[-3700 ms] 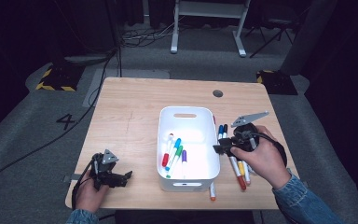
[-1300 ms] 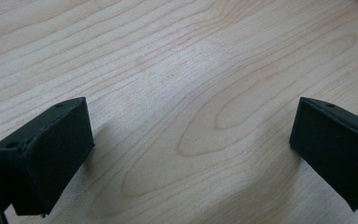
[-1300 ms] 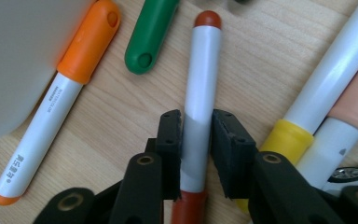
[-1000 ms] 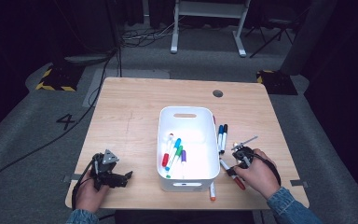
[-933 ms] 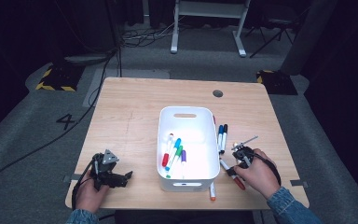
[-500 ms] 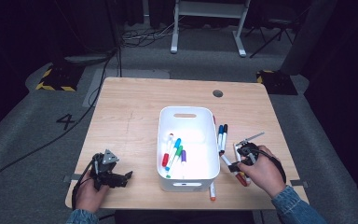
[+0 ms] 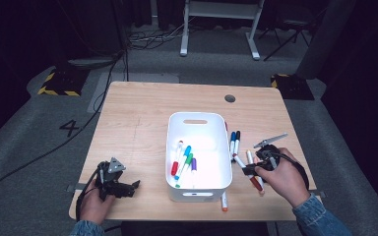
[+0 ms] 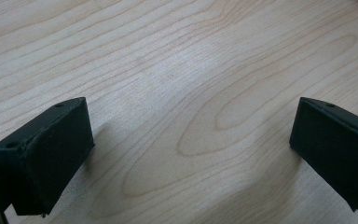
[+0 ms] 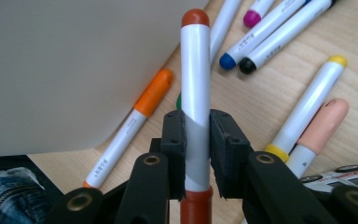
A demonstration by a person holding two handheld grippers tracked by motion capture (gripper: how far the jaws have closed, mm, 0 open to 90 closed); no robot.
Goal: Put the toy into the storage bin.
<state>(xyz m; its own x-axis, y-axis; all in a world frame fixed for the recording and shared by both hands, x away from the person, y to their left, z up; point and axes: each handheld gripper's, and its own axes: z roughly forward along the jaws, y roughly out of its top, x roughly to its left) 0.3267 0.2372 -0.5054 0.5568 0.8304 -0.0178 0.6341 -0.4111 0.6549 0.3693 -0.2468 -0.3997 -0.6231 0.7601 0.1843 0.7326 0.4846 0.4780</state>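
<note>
Marker [image 9: 195,70] with brown-red caps, clamped between right gripper [image 9: 196,140] fingers, lifted off the bench [image 7: 138,123] beside the white bin [image 7: 197,183].

Five markers [image 7: 184,161] already in the bin; more loose to its right (blue, black, yellow, peach) plus an orange one [image 9: 129,133] at its front. Left gripper [image 8: 191,154] idle on bare wood, fingers wide apart, holding nothing.

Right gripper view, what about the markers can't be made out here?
- Red-capped white marker in the right tool: its lower end is cut off by the bottom edge.
- Green marker: hidden behind the held marker and the white plastic bin.
- Printed lettering on the orange-capped white marker: too small to read.
- Pink-capped marker: barrel cut off by the top edge.
</note>
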